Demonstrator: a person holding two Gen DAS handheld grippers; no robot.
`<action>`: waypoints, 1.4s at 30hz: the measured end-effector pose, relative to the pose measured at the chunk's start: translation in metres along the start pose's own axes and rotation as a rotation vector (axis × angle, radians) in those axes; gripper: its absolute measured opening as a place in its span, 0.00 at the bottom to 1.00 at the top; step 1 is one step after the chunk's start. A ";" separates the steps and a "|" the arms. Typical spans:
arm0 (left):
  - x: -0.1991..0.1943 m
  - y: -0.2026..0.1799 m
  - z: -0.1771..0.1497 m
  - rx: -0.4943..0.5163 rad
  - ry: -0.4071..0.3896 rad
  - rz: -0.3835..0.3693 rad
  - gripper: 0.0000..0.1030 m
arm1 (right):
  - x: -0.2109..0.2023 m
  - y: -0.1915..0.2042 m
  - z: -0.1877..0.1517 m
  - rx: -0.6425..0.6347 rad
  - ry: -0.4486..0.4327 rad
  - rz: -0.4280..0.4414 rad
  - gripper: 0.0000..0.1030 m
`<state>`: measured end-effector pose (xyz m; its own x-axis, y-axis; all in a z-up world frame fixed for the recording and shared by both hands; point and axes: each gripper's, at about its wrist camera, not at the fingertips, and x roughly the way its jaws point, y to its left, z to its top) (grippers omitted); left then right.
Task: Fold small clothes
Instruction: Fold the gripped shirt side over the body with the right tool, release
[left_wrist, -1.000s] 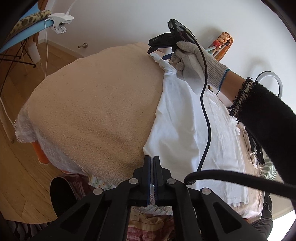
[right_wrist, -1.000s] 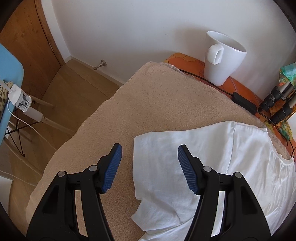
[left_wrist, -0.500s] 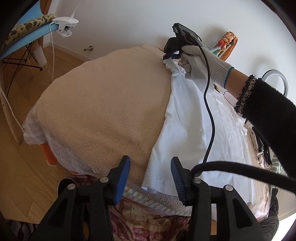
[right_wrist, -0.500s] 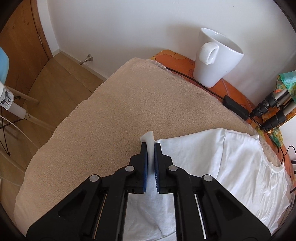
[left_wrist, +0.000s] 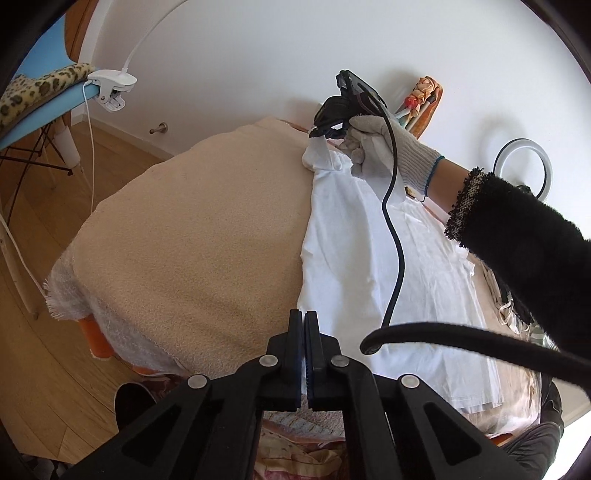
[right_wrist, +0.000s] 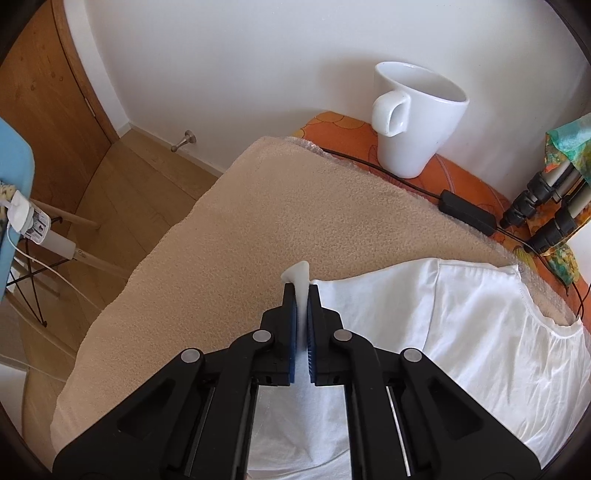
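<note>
At lower centre of the left wrist view, the left gripper (left_wrist: 303, 325) is clenched on the near corner of the garment (left_wrist: 369, 266); a sliver of white cloth shows between its pads. At upper centre of the same view, the right gripper (left_wrist: 318, 133), held by a gloved hand (left_wrist: 373, 147), pinches the far corner, which is lifted off the towel (left_wrist: 192, 236) in a small peak. The right wrist view confirms this: the pads are closed on a tuft of white fabric (right_wrist: 301, 284) that stands up between them.

The garment lies flat on the towel, filling the right half of the left wrist view. Its left edge runs straight from one gripper to the other, bottom to top of the frame, and this is the long axis of the coming fold. The bulk of the cloth lies to the right of both grippers.

Judgement: both corners of one edge are secured, each gripper on its own end. The next move calls for carrying that edge rightward across the cloth, both ends level.

A mug (right_wrist: 413, 118) stands beyond the towel, clear of the work.
</note>
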<state>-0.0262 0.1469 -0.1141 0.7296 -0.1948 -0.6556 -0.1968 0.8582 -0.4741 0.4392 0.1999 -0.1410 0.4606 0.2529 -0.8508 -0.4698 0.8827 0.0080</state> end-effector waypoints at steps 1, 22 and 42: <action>-0.002 0.000 0.002 -0.014 -0.003 -0.026 0.00 | -0.006 -0.006 0.001 0.018 -0.012 0.015 0.05; 0.017 -0.113 -0.017 0.312 0.066 -0.181 0.00 | -0.106 -0.142 -0.036 0.277 -0.222 0.119 0.05; 0.029 -0.144 -0.044 0.457 0.146 -0.163 0.22 | -0.101 -0.234 -0.094 0.406 -0.157 -0.037 0.48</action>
<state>-0.0056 -0.0031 -0.0908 0.6213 -0.3798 -0.6853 0.2422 0.9249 -0.2930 0.4317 -0.0698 -0.1069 0.5950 0.2473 -0.7647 -0.1309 0.9686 0.2114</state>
